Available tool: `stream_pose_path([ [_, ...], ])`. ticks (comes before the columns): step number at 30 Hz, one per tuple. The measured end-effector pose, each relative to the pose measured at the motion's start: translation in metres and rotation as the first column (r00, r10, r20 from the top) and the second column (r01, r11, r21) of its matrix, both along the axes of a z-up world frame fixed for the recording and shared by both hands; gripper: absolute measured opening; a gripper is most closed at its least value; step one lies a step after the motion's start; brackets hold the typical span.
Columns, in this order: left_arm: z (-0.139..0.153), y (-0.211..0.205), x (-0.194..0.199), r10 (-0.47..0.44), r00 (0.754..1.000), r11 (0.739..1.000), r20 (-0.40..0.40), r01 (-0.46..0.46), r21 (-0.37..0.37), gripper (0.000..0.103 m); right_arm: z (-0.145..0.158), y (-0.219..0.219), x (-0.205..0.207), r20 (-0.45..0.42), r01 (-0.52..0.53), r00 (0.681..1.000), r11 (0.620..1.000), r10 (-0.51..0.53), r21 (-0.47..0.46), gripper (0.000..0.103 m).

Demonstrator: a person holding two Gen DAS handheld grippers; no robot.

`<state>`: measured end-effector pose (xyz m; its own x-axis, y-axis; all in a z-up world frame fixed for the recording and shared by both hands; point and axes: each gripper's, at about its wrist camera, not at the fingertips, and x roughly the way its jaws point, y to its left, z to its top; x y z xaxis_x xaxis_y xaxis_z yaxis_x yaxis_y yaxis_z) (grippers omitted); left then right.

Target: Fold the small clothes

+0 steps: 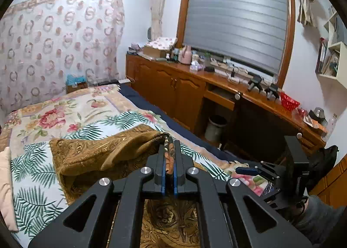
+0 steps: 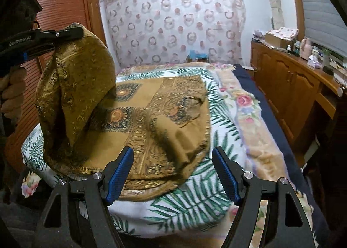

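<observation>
The left gripper [image 1: 169, 146] is clamped tight on an edge of the brown garment [image 1: 104, 154], its blue pads pressed against the cloth between them. In its own view the fabric runs away from the fingers to the left and drapes down over the palm-print sheet [image 1: 32, 185] on the bed [image 1: 71, 109]. The right wrist view shows what this one cannot — the left gripper [image 2: 71, 34] seen from the side, high at the upper left, holding that edge up so the cloth hangs from it in a tall fold [image 2: 78, 100], while the rest of the garment lies spread flat on the sheet [image 2: 190, 202] with its gold and dark patterned panels facing up.

The right gripper [image 2: 172, 174] is wide open, its blue pads [image 2: 120, 174] well apart, just above the near hem of the garment and gripping nothing. The left view catches it only from the side at lower right [image 1: 269, 174], beyond the bed's edge.

Only the left view takes in the wooden cabinet [image 1: 173, 91] with its cluttered top, the shuttered window [image 1: 236, 20] and a red basket [image 1: 289, 101]. The right view adds a wardrobe [image 2: 63, 4] behind the raised cloth.
</observation>
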<state>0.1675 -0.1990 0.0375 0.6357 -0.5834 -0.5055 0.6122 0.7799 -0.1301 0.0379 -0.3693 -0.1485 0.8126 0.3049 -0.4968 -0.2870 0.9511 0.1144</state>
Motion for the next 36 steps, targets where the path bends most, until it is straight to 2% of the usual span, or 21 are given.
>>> stream_pose_path([
  [7, -0.019, -0.025, 0.010, -0.028, 0.996, 0.997, -0.081, 0.033, 0.066, 0.006, -0.009, -0.006, 0.001, -0.016, 0.025, 1.000, 1.000, -0.025, 0.015, 0.077],
  [9, -0.020, -0.021, 0.007, -0.041, 0.995, 0.997, -0.093, 0.047, 0.060, 0.016, -0.008, -0.007, 0.002, -0.017, 0.028, 0.999, 0.999, -0.027, 0.016, 0.077],
  [11, -0.019, -0.018, 0.003, -0.049, 0.995, 0.998, -0.082, 0.053, 0.037, 0.037, -0.007, -0.009, 0.002, -0.014, 0.029, 1.000, 0.999, -0.028, 0.014, 0.077],
  [15, -0.013, 0.000, -0.004, -0.032, 0.997, 0.999, -0.063, 0.034, 0.024, 0.055, -0.002, -0.011, 0.001, -0.009, 0.032, 0.999, 0.999, -0.032, 0.014, 0.077],
  [17, -0.013, 0.007, -0.005, -0.013, 0.998, 1.000, -0.056, 0.014, 0.020, 0.073, -0.001, -0.013, 0.001, -0.004, 0.030, 1.000, 0.999, -0.030, 0.017, 0.077],
  [18, -0.014, 0.016, -0.007, 0.003, 0.999, 1.000, -0.054, -0.003, 0.015, 0.076, 0.000, -0.012, 0.001, -0.001, 0.028, 1.000, 0.999, -0.028, 0.017, 0.077],
  [26, -0.038, 0.067, 0.003, 0.140, 0.988, 0.989, -0.066, -0.137, 0.056, 0.077, 0.005, -0.003, 0.013, 0.017, 0.001, 1.000, 1.000, -0.002, 0.004, 0.077],
  [32, -0.053, 0.099, 0.017, 0.224, 0.971, 0.973, -0.086, -0.217, 0.080, 0.077, 0.012, 0.016, 0.038, 0.019, -0.034, 0.999, 0.999, 0.034, -0.018, 0.077],
  [36, -0.060, 0.114, 0.020, 0.262, 0.962, 0.962, -0.072, -0.255, 0.097, 0.077, 0.022, 0.034, 0.057, 0.026, -0.067, 0.997, 0.997, 0.069, -0.048, 0.077],
])
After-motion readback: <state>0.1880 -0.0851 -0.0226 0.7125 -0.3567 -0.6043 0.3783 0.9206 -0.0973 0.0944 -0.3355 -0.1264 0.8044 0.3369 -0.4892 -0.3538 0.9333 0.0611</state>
